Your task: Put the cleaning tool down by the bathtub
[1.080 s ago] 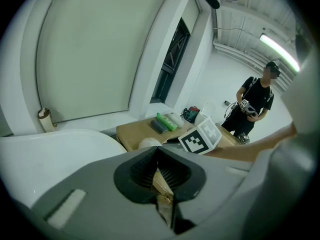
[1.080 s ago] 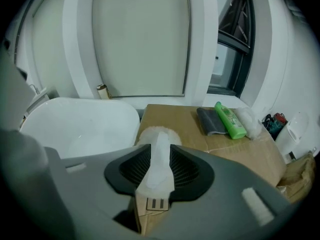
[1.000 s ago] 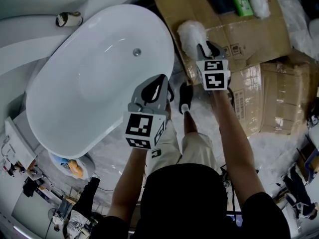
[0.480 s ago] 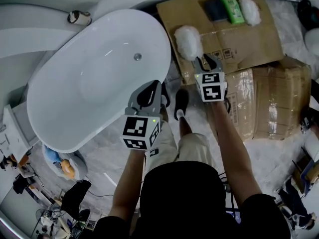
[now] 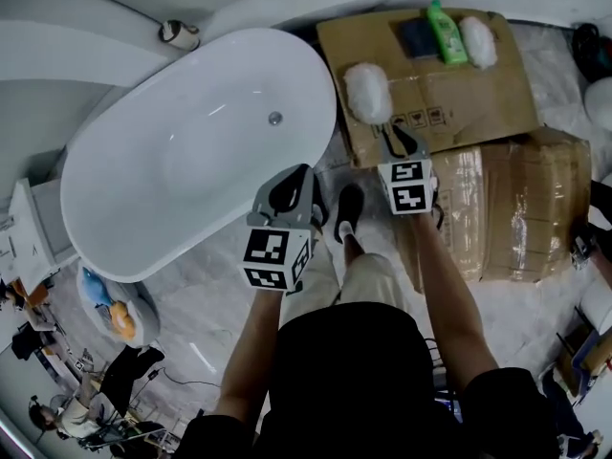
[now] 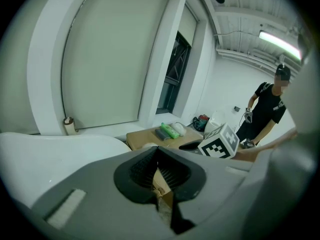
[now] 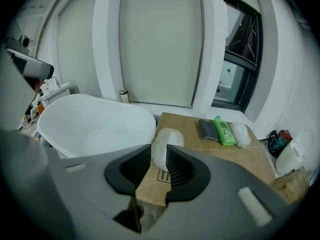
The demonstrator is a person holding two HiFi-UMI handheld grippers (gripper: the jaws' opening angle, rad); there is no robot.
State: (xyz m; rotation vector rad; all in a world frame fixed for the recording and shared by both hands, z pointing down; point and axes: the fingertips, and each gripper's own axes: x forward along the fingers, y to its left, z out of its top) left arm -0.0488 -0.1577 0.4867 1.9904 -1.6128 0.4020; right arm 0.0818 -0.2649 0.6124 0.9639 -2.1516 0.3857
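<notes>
The cardboard sheet [image 5: 459, 94] lies just right of the bathtub [image 5: 172, 161]. The cleaning tool [image 5: 367, 92] rests on its edge nearest the bathtub, the bottle [image 5: 446, 33] farther off.

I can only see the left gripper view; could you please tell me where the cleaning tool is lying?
Observer: The head view shows the white fluffy cleaning tool lying on flattened cardboard close beside the bathtub.
Operator: Thank you. Does the right gripper have hold of it?
Observer: In the right gripper view, the right gripper has its jaws apart with the tool's near end between the tips. I cannot tell whether they grip it.
Operator: And is anything inside the tub?
Observer: The head view shows only the drain in its basin.
</notes>
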